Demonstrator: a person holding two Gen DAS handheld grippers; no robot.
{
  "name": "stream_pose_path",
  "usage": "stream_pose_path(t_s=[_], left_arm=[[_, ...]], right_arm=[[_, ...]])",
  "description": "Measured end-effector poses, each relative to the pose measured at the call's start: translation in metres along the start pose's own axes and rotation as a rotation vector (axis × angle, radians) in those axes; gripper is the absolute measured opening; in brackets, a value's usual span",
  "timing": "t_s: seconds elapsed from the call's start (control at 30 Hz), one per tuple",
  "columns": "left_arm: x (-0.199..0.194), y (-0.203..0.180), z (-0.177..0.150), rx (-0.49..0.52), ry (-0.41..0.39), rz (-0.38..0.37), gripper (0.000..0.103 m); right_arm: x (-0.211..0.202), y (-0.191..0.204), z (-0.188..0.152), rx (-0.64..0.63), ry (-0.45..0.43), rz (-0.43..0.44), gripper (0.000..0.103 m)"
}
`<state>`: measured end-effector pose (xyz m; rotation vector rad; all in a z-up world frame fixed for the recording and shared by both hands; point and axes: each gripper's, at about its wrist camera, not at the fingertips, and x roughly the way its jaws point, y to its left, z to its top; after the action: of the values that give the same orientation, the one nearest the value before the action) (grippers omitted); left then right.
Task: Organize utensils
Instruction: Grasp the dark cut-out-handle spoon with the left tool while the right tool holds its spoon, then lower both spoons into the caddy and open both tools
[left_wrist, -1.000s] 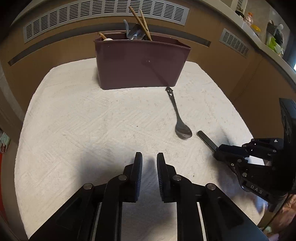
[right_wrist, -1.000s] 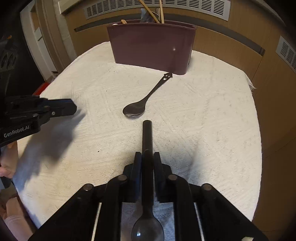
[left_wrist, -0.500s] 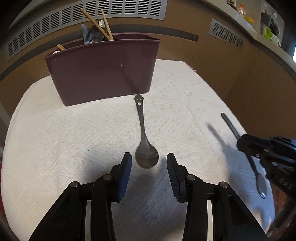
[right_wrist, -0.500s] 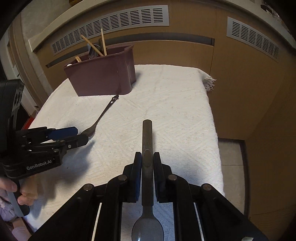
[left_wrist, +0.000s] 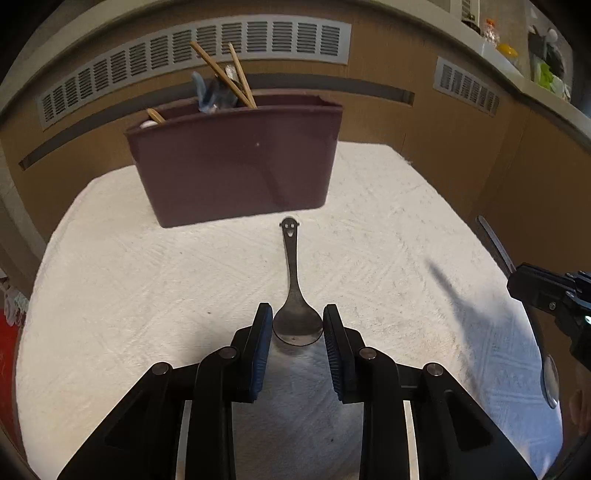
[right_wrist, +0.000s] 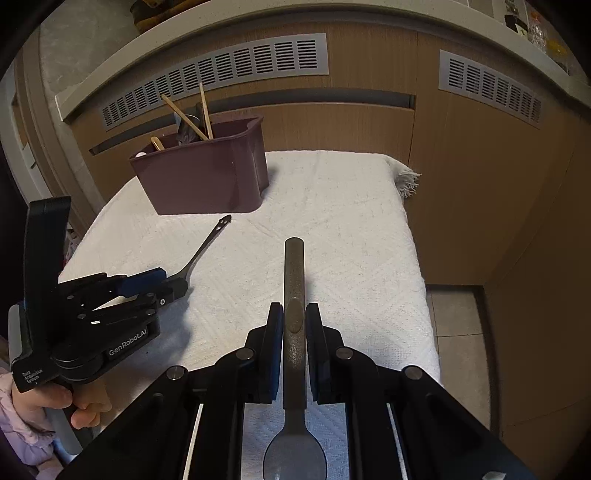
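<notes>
A dark metal spoon with a smiley face on its handle (left_wrist: 291, 258) lies on the white cloth (left_wrist: 147, 277), handle end towards the maroon utensil holder (left_wrist: 236, 170). My left gripper (left_wrist: 296, 317) is down at the spoon's bowl. Its jaws are closing, and the blue pads touch both edges of the bowl. My right gripper (right_wrist: 293, 314) is shut on the handle of a second spoon (right_wrist: 293, 269), held above the cloth with its bowl towards the camera. The right wrist view shows the left gripper (right_wrist: 173, 286) over the bowl of the smiley spoon (right_wrist: 203, 247).
The holder (right_wrist: 207, 181) stands at the far side of the cloth, with chopsticks (left_wrist: 221, 74) and other utensils in it. Wooden cabinets with vents rise behind. The cloth's right edge drops to tiled floor (right_wrist: 458, 332). A person's hand (right_wrist: 74, 402) grips the left tool.
My left gripper moved forward to the smiley spoon, opened wider, then narrowed around its bowl. My right gripper rose with its spoon and swung to the right.
</notes>
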<state>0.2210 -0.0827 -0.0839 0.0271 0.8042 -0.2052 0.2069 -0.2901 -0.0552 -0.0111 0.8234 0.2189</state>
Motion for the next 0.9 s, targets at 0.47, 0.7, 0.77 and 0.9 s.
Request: stream_pose_path(t_s=[0.47, 0.7, 0.77, 0.9], left_arm=[[-0.136, 0.049, 0.026, 0.009, -0.313, 0.029, 0.029], [-0.158, 0.053, 0.022, -0.017, -0.328, -0.002, 0.029], [-0.167, 0.055, 0.025, -0.031, -0.341, -0.018, 0.029], [-0.192, 0.056, 0.048, -0.032, -0.404, -0.040, 0.029]], right_arm=[[-0.045, 0.035, 0.025, -0.051, -0.140, 0.037, 0.011], [-0.061, 0.045, 0.029, -0.045, -0.169, 0.067, 0.011], [-0.067, 0.046, 0.032, -0.044, -0.187, 0.069, 0.011], [-0.086, 0.054, 0.051, -0.059, -0.266, 0.052, 0.011]])
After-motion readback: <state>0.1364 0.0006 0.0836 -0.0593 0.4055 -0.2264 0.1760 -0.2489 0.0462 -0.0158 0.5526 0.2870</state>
